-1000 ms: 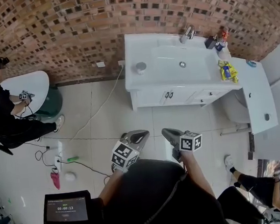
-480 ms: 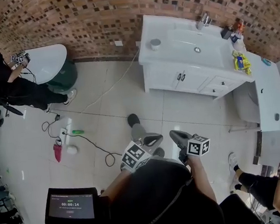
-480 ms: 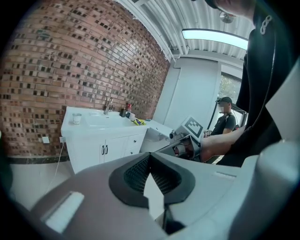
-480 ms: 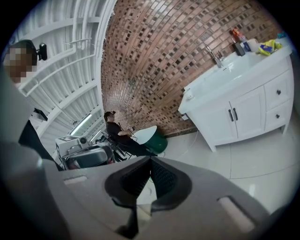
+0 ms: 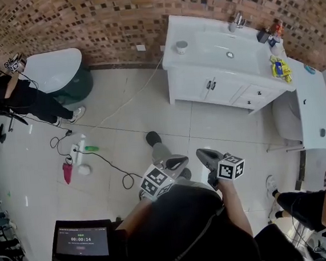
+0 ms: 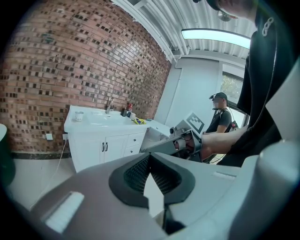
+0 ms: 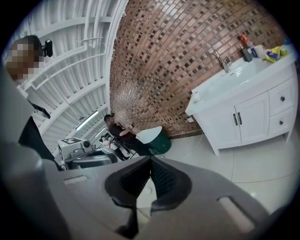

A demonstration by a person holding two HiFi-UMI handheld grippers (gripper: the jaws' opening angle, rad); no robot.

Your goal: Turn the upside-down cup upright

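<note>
- Step in hand, as I judge it: the approach; the person stands on the tiled floor (image 5: 128, 130), well apart from the white counter (image 5: 199, 32), and nothing has been grasped yet
- Left gripper (image 5: 176, 162): jaws together with nothing between them; right gripper (image 5: 205, 155): jaws likewise together and empty; both are held side by side in front of the body
- Cup (image 5: 182, 46): on the counter's 9 o'clock end, beside the sink basin (image 5: 230, 49), at about 12 o'clock from the grippers in the head view; too small to tell which way up it stands
- Next move likely calls for closing on the counter and opening one pair of jaws; then taking the cup by its wall, rolling the wrist over and setting it on its base
</note>
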